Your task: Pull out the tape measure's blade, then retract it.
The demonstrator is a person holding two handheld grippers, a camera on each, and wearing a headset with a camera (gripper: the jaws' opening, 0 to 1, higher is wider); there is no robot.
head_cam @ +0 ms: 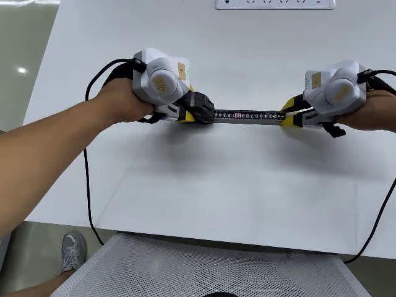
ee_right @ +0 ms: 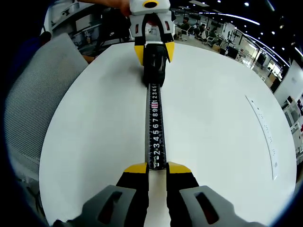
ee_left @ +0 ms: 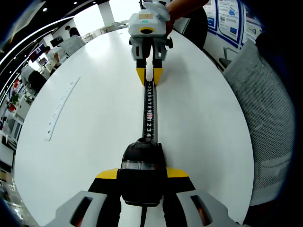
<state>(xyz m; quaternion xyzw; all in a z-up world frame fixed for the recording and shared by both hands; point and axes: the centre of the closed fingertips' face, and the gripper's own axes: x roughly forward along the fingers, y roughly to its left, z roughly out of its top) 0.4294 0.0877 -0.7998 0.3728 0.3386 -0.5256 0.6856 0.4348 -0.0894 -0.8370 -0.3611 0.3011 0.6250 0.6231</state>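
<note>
Head view, left gripper (head_cam: 187, 113): held in the person's left hand (head_cam: 120, 99), at the left of the white table (head_cam: 204, 192); its jaws are clamped on the tape measure case (head_cam: 198, 106).
Head view, right gripper (head_cam: 289, 115): at the right, level with the left one, its yellow tips pinched on the end of the blade (head_cam: 247, 116).
Head view, blade: drawn out of the case and stretched straight between the two grippers, just above the tabletop.
Head view, surroundings: a power strip (head_cam: 275, 4) lies at the far edge of the table, a mesh chair (head_cam: 210, 269) stands at the near edge, and black cables (head_cam: 86, 179) hang from both grippers.
Left gripper view, case: black, sitting between this gripper's own yellow-tipped jaws at the bottom, squeezed from both sides.
Left gripper view, blade: runs straight away from the case to the right gripper facing it, numbers showing.
Right gripper view, blade end: caught between this gripper's own two yellow tips, which are closed on it.
Right gripper view, case: at the far end of the blade, gripped by the left gripper; the power strip lies well off to the right.
</note>
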